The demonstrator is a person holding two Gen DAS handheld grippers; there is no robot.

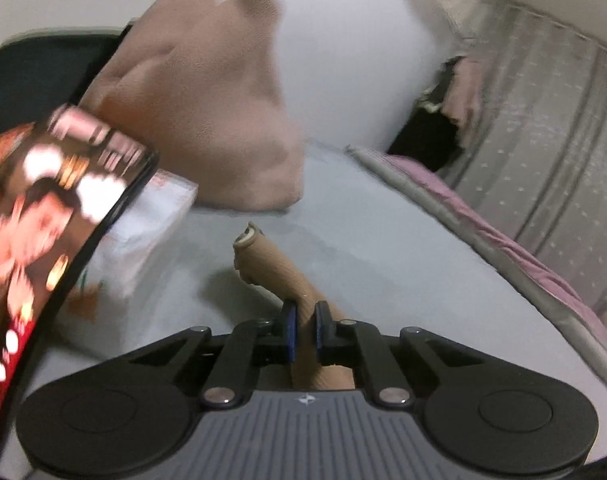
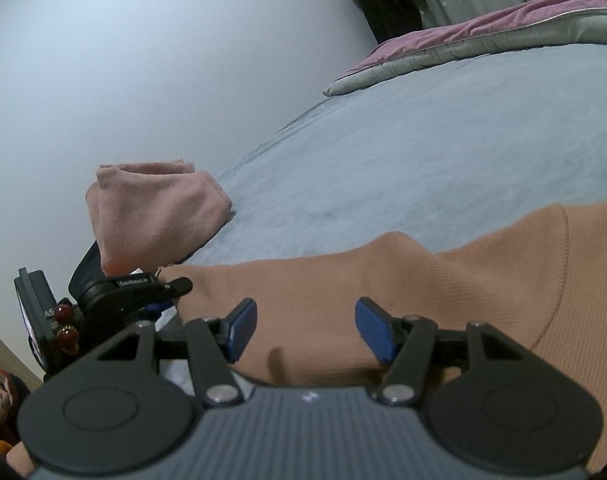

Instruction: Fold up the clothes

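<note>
On the pale blue-grey bed sheet (image 2: 403,152) lies my tan ribbed knit garment (image 2: 423,280), spread under and ahead of my right tool (image 2: 306,330), whose blue pads stand wide apart above the cloth and grip nothing. My left tool (image 1: 304,330) is nearly closed, pinching a narrow rolled strip of that same tan knit (image 1: 271,264); it shows from the side in the right view too, clamped at the garment's corner.

I judge the thin pinch the main risk: a ribbed knit stretches, so if I pull before my right tool takes hold, the strip could slide out or the fold could skew. My left tool also sits close to a white patterned bag or box (image 1: 143,240) and a dark-framed lit screen (image 1: 51,232), which a sweeping fold could knock. Beyond, the folded dusty-pink fleece pile (image 2: 155,208) stands near enough that a wide swing might topple it.

How the garment lies beneath my tools is hidden, and its right part is cut off. Blur hides what the screen shows, and I cannot tell the dark heap by the grey starred curtain (image 1: 543,120).
</note>
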